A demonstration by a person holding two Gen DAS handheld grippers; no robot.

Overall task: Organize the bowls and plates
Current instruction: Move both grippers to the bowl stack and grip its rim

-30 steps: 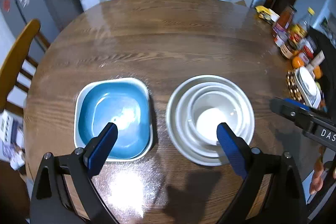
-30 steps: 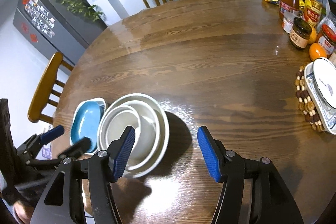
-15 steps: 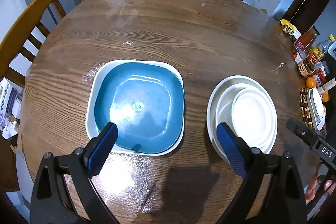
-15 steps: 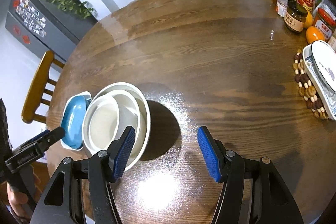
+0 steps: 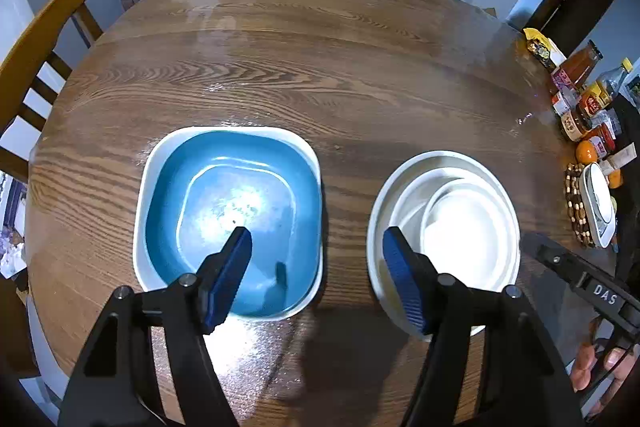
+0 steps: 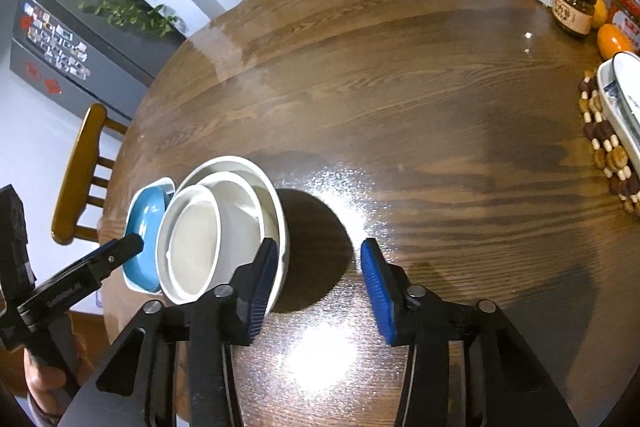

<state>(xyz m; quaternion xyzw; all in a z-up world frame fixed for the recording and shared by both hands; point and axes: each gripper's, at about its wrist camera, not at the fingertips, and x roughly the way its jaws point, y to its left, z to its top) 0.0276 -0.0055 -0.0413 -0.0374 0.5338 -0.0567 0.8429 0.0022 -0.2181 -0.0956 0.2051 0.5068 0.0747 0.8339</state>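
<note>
A blue square dish (image 5: 232, 219) sits nested in a white square dish (image 5: 140, 227) on the round wooden table (image 5: 320, 67). To its right stands a stack of nested white round bowls (image 5: 468, 231), (image 6: 216, 231). My left gripper (image 5: 316, 247) hovers open, its jaws closing. One finger is over the blue dish and the other over the bowls' left rim, with the dish's right wall below the gap. My right gripper (image 6: 318, 251) is open and also closing. Its left finger is over the bowls' right rim, its right finger over bare table.
Wooden chairs (image 5: 36, 39) ring the table. Jars, bottles (image 6: 572, 7) and an orange (image 6: 612, 41) crowd the right edge, beside a white dish on a beaded trivet (image 6: 608, 147). A hand (image 5: 596, 367) holds the right gripper's handle. A grey fridge (image 6: 60, 43) stands behind.
Both pairs of fingers have drawn closer together. The right gripper has sunk toward the bowl stack. The left gripper has shifted and rolled, and now frames the gap between dish and bowls.
</note>
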